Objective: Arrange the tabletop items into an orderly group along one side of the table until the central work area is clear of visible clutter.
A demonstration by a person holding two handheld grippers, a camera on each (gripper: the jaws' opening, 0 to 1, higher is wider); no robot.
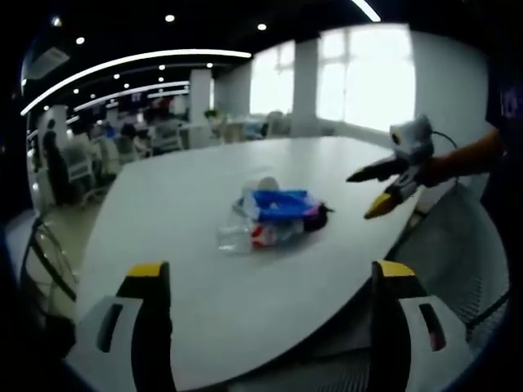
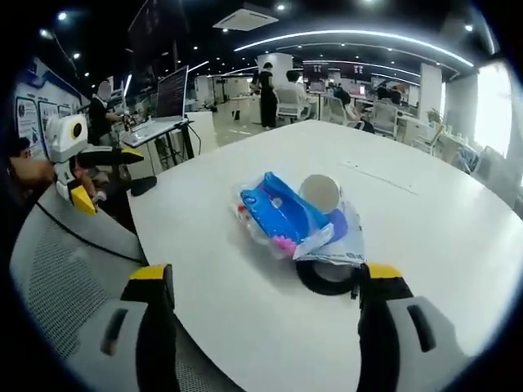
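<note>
A small heap of clutter was seen on the white table (image 2: 425, 220): a blue plastic package (image 2: 286, 214), a white cup (image 2: 320, 193), a black tape roll (image 2: 327, 278) and what was probably a clear bottle (image 1: 237, 237). The left gripper (image 1: 265, 282) was held wide open short of the pile. The right gripper (image 2: 261, 286) was held open too, nothing gripped.
</note>
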